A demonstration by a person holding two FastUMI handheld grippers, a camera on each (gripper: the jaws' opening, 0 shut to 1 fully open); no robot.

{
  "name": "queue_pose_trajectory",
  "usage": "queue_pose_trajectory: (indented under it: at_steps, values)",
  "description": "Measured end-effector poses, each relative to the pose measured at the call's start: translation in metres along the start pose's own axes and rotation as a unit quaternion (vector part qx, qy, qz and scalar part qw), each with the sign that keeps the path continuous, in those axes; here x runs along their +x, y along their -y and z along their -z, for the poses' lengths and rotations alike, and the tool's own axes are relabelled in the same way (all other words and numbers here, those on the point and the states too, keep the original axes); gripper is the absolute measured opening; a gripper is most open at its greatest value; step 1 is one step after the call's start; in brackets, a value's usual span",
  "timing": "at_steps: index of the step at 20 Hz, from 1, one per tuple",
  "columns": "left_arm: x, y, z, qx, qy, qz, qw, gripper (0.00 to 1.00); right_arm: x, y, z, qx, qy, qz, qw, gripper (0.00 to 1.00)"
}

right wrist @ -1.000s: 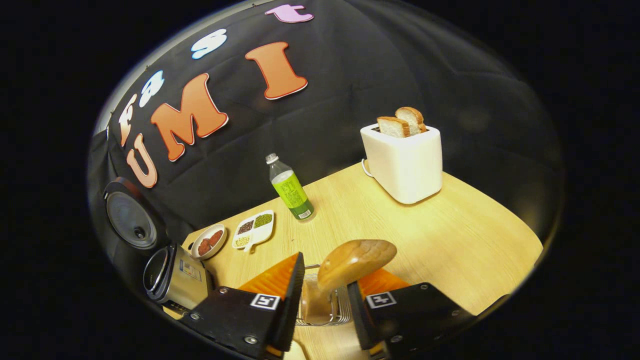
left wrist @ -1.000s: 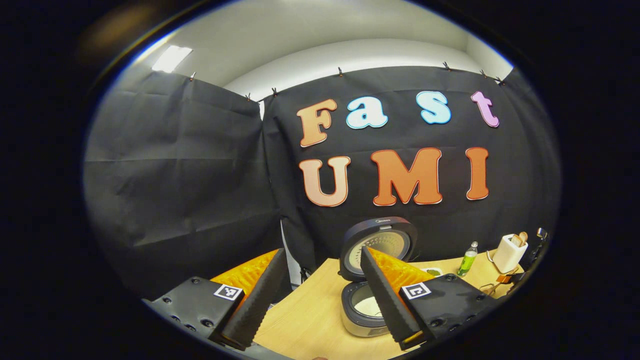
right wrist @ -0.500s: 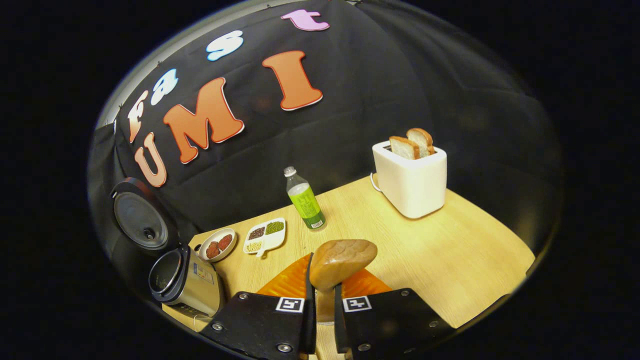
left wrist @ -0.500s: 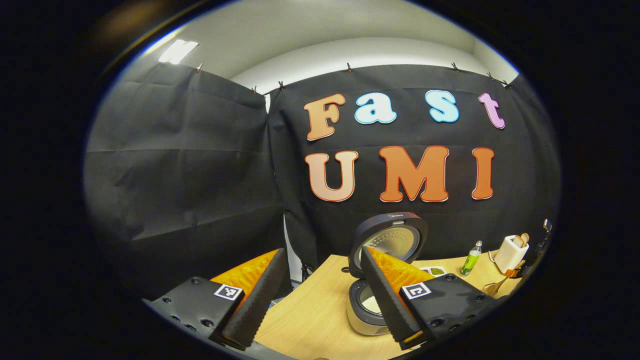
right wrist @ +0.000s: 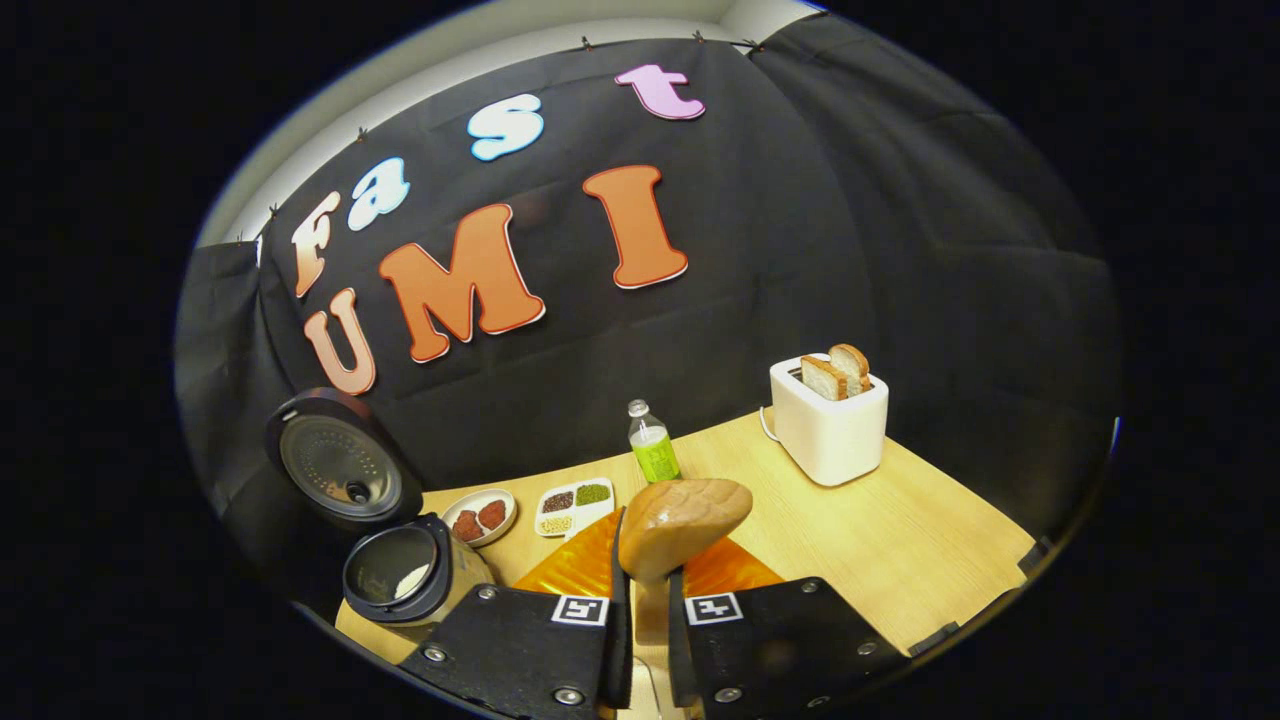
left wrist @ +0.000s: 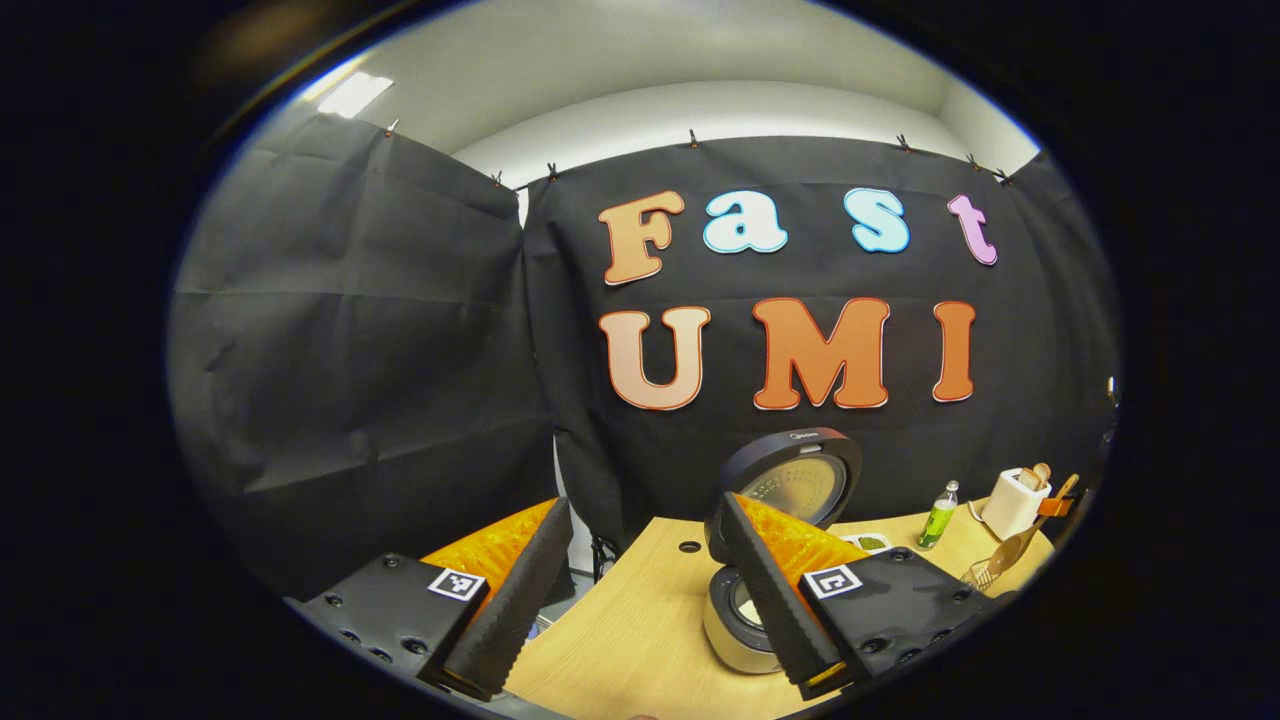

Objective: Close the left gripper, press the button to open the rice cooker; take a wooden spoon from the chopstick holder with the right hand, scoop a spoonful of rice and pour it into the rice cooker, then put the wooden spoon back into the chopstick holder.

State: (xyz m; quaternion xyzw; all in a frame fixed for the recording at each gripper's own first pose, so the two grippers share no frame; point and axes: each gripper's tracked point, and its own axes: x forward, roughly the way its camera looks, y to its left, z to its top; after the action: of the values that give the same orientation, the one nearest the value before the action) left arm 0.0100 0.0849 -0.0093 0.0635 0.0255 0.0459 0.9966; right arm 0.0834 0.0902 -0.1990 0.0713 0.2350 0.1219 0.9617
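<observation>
Between the right gripper (right wrist: 640, 625) jaws, clamped, the wooden spoon (right wrist: 683, 512) is lifted, bowl up. Left gripper (left wrist: 640, 590) spread, empty. Rice cooker (right wrist: 405, 570) lid open, left of the spoon. Scoop, pour, return remain.

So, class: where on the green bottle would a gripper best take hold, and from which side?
Grip the bottle round its straight middle, coming level from the front, fingers to either side. It stands upright with bare table before it; the wall lies behind, the divided dish left, and the cap is narrow.
</observation>
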Motion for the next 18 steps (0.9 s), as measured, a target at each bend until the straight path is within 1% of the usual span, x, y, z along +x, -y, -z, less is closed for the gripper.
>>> queue_pose_trajectory:
  at_steps: [3,5,6,7,9,13,15,16,18]
  values:
    - [0.006,-0.010,0.004,-0.003,-0.001,0.017,1.000,0.96,-0.020,-0.020,0.017,-0.010,-0.005,-0.001,1.000,0.14]
    - [0.011,-0.017,0.006,-0.001,-0.001,0.025,1.000,0.96,-0.030,-0.032,0.034,-0.033,-0.013,-0.001,0.999,0.14]
    - [0.013,-0.019,0.008,-0.001,-0.002,0.028,1.000,0.96,-0.033,-0.036,0.042,-0.044,-0.016,0.005,0.999,0.14]
    - [0.016,-0.021,0.009,-0.002,-0.003,0.032,0.999,0.96,-0.035,-0.040,0.051,-0.055,-0.021,0.008,0.998,0.10]
    - [0.020,-0.028,0.011,-0.002,-0.005,0.037,0.999,0.96,-0.036,-0.043,0.071,-0.077,-0.033,0.017,0.996,0.10]
    - [0.022,-0.040,0.018,0.006,-0.012,0.039,0.999,0.96,-0.034,-0.039,0.111,-0.147,-0.055,0.044,0.987,0.10]
    - [0.021,-0.045,0.020,0.013,-0.015,0.039,0.999,0.97,-0.035,-0.042,0.127,-0.182,-0.065,0.048,0.980,0.10]
    - [0.021,-0.049,0.022,0.017,-0.017,0.036,0.999,1.00,-0.033,-0.041,0.135,-0.196,-0.072,0.051,0.977,0.10]
    - [0.020,-0.055,0.022,0.018,-0.016,0.031,0.999,1.00,-0.032,-0.042,0.146,-0.223,-0.078,0.055,0.970,0.10]
